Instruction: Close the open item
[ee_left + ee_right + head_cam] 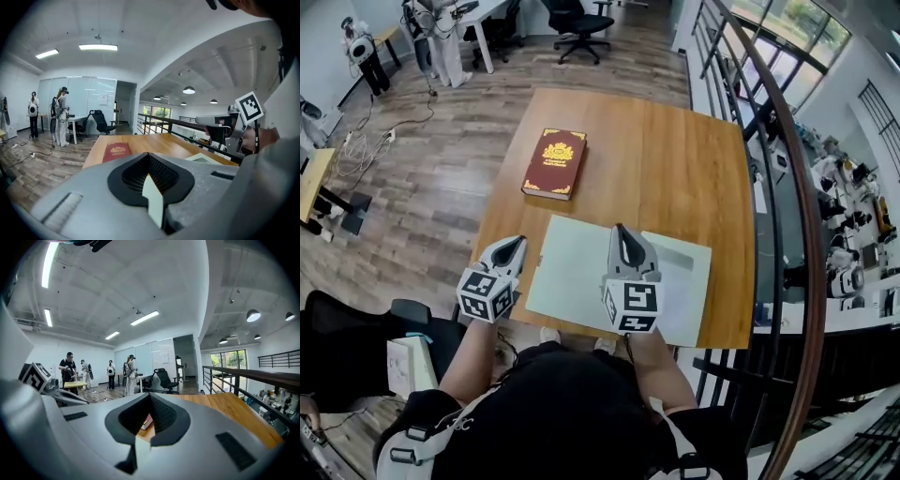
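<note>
The left gripper, closed and empty, hangs at the near edge of the table. The right gripper, likewise closed and empty, sits over a pale sheet, perhaps touching it. The red book lies shut beyond them.

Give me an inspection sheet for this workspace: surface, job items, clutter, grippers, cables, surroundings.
Surface: wooden table, holding only two items.
Job's things: red book lies closed, cover up. A pale flat folder lies at the near edge; cannot tell whether it is open.
Clutter: nothing seen.
Grippers: left hand-held gripper is shut and empty at the table's left edge. Right hand-held gripper is shut and empty over the folder.
Cables: white cables lie on the floor left of the table; none on the table.
Surroundings: railing runs along the table's right side, an office chair stands beyond, and people stand near a desk.
</note>
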Demonstrator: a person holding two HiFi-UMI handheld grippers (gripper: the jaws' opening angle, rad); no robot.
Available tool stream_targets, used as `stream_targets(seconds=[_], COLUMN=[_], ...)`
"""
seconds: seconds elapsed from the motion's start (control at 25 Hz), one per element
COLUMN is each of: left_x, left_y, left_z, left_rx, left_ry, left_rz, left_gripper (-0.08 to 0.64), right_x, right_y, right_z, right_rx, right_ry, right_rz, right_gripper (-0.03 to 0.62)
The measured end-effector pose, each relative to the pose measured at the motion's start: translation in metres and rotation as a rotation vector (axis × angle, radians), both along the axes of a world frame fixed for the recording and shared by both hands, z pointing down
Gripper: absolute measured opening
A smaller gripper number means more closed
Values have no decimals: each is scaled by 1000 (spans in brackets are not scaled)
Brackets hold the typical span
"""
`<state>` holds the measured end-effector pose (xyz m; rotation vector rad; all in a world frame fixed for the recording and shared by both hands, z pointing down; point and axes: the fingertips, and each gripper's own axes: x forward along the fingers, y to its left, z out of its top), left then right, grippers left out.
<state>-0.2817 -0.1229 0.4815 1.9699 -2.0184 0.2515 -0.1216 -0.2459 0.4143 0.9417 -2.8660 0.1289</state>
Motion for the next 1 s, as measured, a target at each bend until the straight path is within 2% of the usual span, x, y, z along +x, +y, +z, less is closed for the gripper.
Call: stream_targets(seconds=[0.12, 0.24, 0.44, 0.6, 1.0], left_x=[6, 11, 13, 11, 1], left_y=[4, 8, 15, 21, 25], left_z=[26, 52, 90, 120, 203], left_rx=[-71, -151, -268, -367, -551], left_ry=[32, 71, 87, 108, 168], left_rz=[44, 78, 73, 68, 65], left_gripper=[0, 77, 118, 132, 140], right_x=[-2, -3, 1, 6, 27], right_y=[3, 4, 3, 5, 2], right_z=[9, 15, 25, 32, 46], right_rx=[-14, -24, -34, -45, -64], right_ry=[23, 41, 57, 74, 107], right_rz=[-1, -1, 2, 5, 60], right_gripper=[3, 3, 3, 3, 3])
